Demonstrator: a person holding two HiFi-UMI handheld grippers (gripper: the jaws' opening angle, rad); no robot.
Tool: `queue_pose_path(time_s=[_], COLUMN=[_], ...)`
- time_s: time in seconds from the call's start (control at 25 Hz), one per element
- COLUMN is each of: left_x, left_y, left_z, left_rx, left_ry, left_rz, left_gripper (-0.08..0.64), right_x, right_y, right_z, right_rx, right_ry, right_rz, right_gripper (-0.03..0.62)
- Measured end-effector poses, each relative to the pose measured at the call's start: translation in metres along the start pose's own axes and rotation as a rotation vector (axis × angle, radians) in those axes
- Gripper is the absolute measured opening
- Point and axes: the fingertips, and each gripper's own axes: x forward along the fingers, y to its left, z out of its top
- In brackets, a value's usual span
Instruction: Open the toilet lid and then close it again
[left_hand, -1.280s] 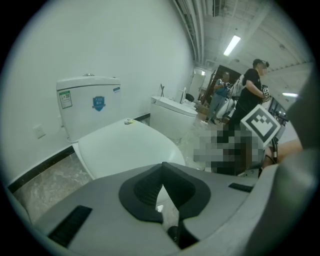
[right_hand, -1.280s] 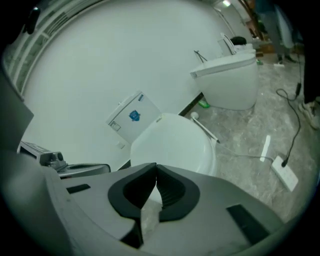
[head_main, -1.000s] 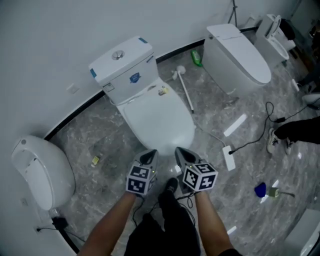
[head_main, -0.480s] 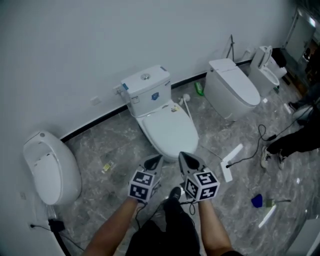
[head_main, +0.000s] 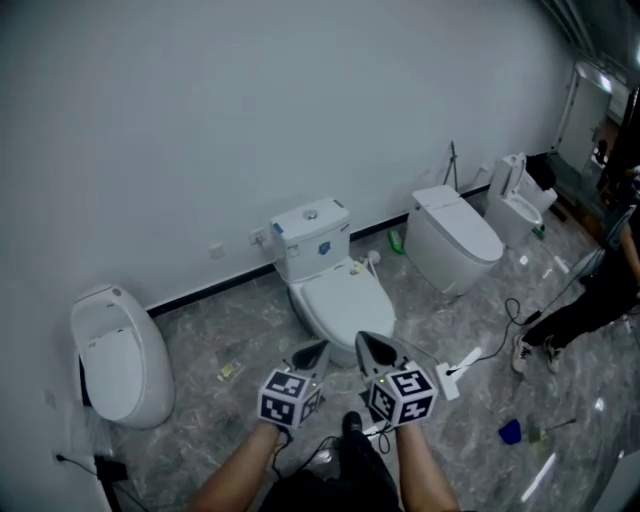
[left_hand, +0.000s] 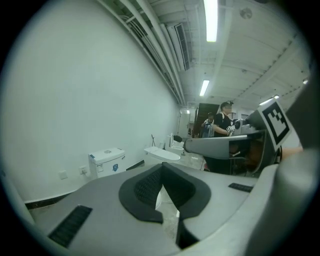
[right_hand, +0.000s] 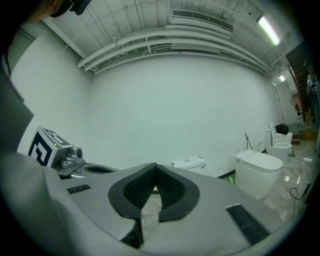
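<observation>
The white toilet (head_main: 345, 300) stands against the wall with its lid down and its tank (head_main: 310, 235) behind it. Both grippers hang side by side in the air in front of the bowl, apart from it. My left gripper (head_main: 312, 352) is shut with nothing between its pads. My right gripper (head_main: 372, 350) is shut and empty too. In the left gripper view the left gripper (left_hand: 161, 170) points across the room with the tank (left_hand: 106, 161) far off. In the right gripper view the right gripper (right_hand: 156, 167) faces the wall and the tank (right_hand: 188, 163).
A second toilet (head_main: 455, 240) and a third (head_main: 518, 205) stand to the right, a rounded white unit (head_main: 115, 355) to the left. On the marble floor lie a toilet brush (head_main: 372, 260), a green bottle (head_main: 397, 240), a white bar with cable (head_main: 458, 372) and a blue object (head_main: 511, 432). A person (head_main: 600, 290) stands at the right.
Both grippers have risen and drawn back from the toilet, which now looks smaller and farther away. The lid stays down. Both stay shut.
</observation>
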Motion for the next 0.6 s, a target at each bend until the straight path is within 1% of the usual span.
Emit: queue_pose_path(time_s=[0.08,0.16,0.28,0.36,0.6], left_x=[-0.017,-0.032,-0.051,-0.061,-0.088], left_y=[-0.006,-0.011,-0.017,-0.022,-0.025], left_z=[0.017,0.032,0.053,0.064,0.079], left_rx=[0.0,-0.002,0.002,0.01,0.024], left_ry=[-0.032,-0.06,-0.088,-0.101,-0.121], left_rz=[0.001,0.003,0.003,0.005,0.037], left_gripper=[0.008,0.008,0.008,0.008,0.008], right_x=[-0.011,-0.022,-0.036,-0.043,-0.059], right_y=[0.015,0.029,0.047,0.055,0.078], right_z=[0.015,0.031,0.055,0.067,0.08], right_rx=[-0.012,-0.016,0.002,0.005,-0.015], right_ry=[-0.027,-0.059,-0.11,-0.13,-0.143], right_rz=[0.004,0.026,0.065,0.077,0.101], right_gripper=[0.009,0.009,0.009,0.009,0.008])
